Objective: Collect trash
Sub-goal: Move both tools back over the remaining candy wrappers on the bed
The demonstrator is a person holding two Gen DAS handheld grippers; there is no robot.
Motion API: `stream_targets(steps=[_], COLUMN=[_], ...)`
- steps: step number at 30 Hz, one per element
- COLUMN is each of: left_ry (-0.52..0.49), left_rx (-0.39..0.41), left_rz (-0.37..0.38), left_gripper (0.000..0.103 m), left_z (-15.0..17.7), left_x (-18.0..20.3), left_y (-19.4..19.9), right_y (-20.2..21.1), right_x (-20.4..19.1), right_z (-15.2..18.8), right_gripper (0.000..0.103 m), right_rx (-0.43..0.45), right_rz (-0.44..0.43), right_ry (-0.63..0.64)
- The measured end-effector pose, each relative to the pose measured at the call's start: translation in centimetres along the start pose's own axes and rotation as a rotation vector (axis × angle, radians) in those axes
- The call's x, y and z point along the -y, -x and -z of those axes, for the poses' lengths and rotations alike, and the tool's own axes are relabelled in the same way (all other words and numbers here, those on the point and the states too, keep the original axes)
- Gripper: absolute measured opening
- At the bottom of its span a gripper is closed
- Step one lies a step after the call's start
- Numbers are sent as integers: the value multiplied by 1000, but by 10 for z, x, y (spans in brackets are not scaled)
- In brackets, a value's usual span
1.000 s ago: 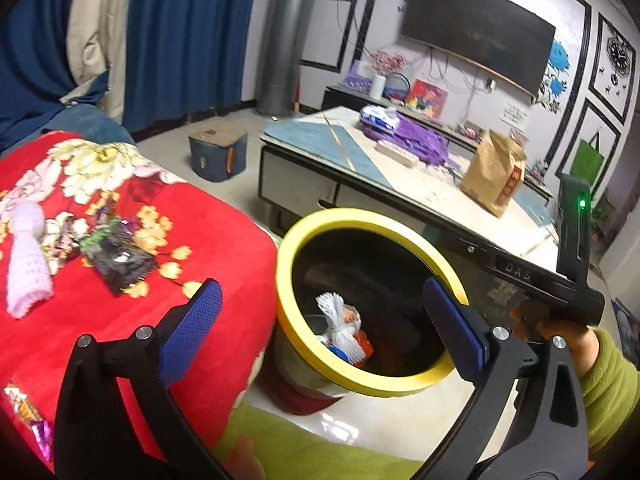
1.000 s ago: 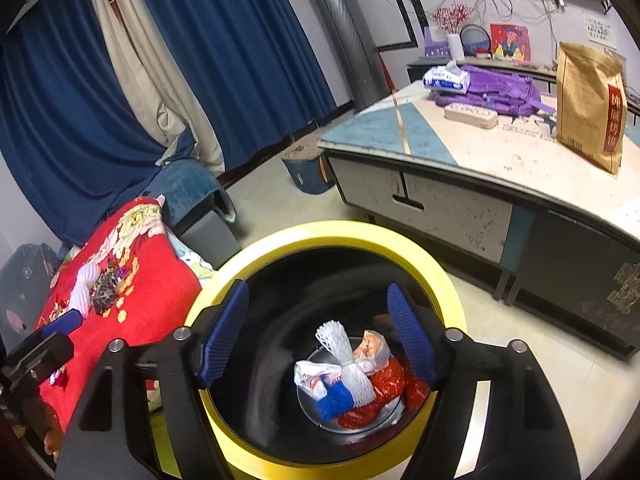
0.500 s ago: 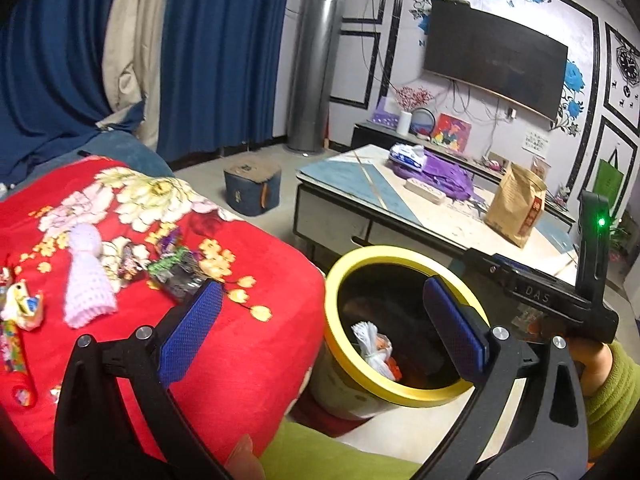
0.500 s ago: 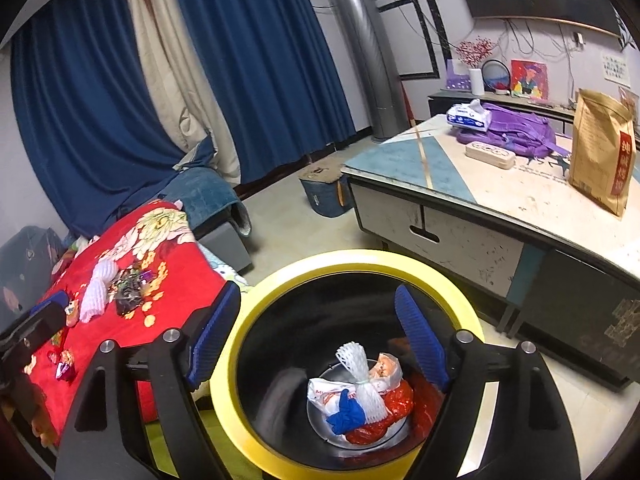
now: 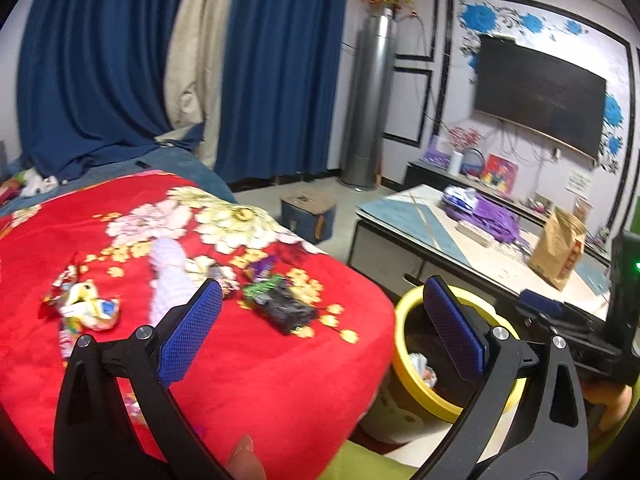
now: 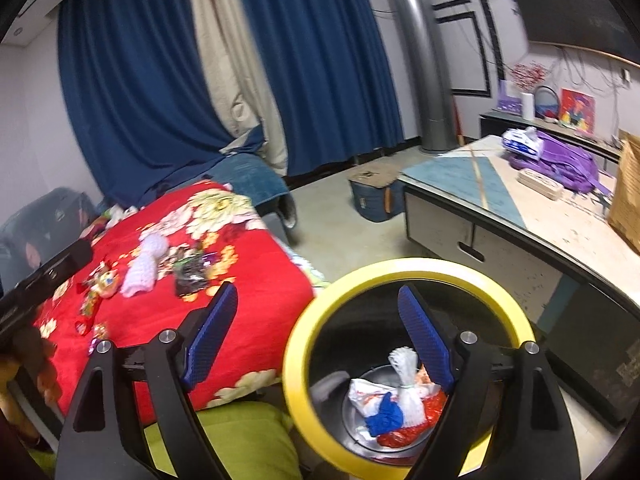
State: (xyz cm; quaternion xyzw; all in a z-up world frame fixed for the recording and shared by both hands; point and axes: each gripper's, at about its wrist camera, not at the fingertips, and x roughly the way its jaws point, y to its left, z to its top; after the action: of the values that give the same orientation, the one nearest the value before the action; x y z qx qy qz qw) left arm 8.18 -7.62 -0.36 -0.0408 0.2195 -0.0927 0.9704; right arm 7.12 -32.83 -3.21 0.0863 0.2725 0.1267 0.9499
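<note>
My left gripper (image 5: pixel 320 332) is hanging over the red flowered blanket (image 5: pixel 256 372), its jaws standing wide apart with nothing between them. On the blanket ahead, from left to right, a crumpled colourful wrapper (image 5: pixel 86 306), a pale knitted piece (image 5: pixel 170 276) and a dark foil wrapper (image 5: pixel 282 304) are lying loose; motion blur is smearing their print, so I cannot read it. To the right of the blanket the yellow-rimmed bin (image 6: pixel 404 280) is standing on the floor, just below my right gripper (image 6: pixel 316 336). Its jaws have just been opening and are spread wide, gripping nothing; the right finger is overlapping the bin's mouth. Inside the bin, white, blue and red trash (image 6: pixel 394 404) is sitting at the bottom, partly hidden by that finger. Further right, a low surface (image 6: pixel 560 224) is carrying a purple bag (image 6: pixel 560 162).
</note>
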Motion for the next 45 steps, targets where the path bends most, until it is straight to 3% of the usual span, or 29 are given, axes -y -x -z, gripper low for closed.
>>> stream_targets(steps=[22, 36, 43, 45], left_ry=[74, 215, 280, 302], left_rx=[99, 26, -35, -58], left_rz=[-214, -364, -384, -381], left_gripper=[92, 92, 92, 86], left_z=[-15, -13, 3, 8], left_x=[-71, -148, -178, -185], left_y=[42, 52, 46, 41], right_y=[-13, -39, -67, -75], right_x=[-110, -182, -224, -233], right_z=[-9, 8, 29, 37], right_gripper=[83, 83, 83, 82], right_rx=[-43, -144, -265, -301], right_rz=[-217, -356, -441, -459], right_ry=[223, 360, 438, 464])
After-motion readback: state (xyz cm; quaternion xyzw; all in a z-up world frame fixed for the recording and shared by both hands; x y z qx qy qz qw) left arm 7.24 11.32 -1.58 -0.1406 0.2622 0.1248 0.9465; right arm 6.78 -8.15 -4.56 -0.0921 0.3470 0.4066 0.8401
